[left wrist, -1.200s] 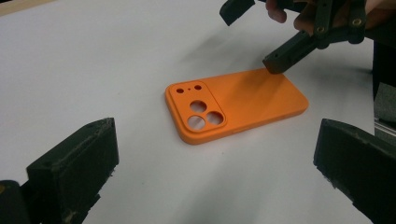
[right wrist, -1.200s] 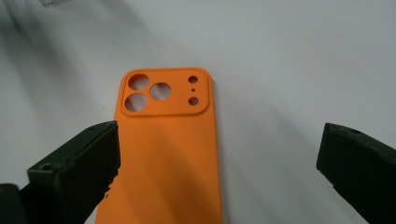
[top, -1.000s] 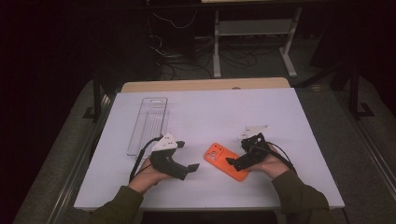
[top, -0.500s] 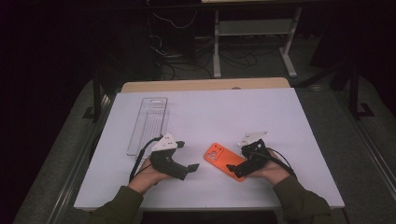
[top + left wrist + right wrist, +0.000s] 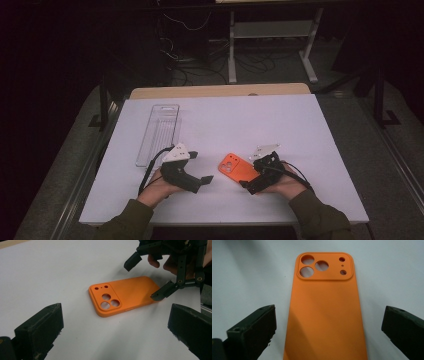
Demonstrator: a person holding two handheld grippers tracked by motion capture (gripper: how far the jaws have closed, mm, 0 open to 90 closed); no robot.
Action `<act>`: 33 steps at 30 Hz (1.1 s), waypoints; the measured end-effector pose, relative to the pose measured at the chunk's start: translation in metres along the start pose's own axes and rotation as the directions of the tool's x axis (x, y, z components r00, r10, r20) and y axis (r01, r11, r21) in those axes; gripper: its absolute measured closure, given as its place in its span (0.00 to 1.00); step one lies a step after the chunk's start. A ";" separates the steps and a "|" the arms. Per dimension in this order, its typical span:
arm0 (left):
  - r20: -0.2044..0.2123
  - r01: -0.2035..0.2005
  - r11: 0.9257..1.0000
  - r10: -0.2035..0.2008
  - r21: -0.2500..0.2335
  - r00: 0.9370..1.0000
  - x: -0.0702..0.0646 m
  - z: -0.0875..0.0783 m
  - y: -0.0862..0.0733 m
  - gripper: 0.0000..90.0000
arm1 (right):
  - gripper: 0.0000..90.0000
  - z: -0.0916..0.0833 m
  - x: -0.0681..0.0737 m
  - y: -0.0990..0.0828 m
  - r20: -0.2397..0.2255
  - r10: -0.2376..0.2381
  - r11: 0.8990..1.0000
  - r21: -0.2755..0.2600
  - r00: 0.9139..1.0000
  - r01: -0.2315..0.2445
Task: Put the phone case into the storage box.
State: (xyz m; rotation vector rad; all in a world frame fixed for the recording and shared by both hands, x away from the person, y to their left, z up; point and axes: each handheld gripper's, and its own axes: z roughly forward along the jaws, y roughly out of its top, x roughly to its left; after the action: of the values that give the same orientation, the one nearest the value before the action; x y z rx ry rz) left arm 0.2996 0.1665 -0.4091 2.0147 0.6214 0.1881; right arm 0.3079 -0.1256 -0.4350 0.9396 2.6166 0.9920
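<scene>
Phone case (image 5: 236,167), the orange one, is lying flat on the white table (image 5: 280,125), near the person's edge and a little to the right, with its camera holes pointing away from the right gripper (image 5: 251,184). That gripper is sitting with its jaws spread wide on either side of the case's near end, gripping nothing, so the pickup looks about to begin but not done yet. Just left, the left gripper (image 5: 206,181) is waiting with jaws apart, and a clear tray (image 5: 159,134) is resting farther back on the left.
</scene>
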 end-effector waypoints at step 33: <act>-0.001 -0.012 1.000 0.012 0.007 1.000 0.000 0.000 0.000 0.00 | 0.05 0.015 0.007 -0.003 -0.014 -0.028 0.997 0.077 1.000 0.029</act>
State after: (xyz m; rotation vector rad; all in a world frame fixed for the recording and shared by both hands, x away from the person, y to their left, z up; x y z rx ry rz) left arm 0.2997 0.1667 -0.4094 2.0255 0.6121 0.1942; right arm 0.3073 -0.1148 -0.4482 0.9126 2.6885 0.8995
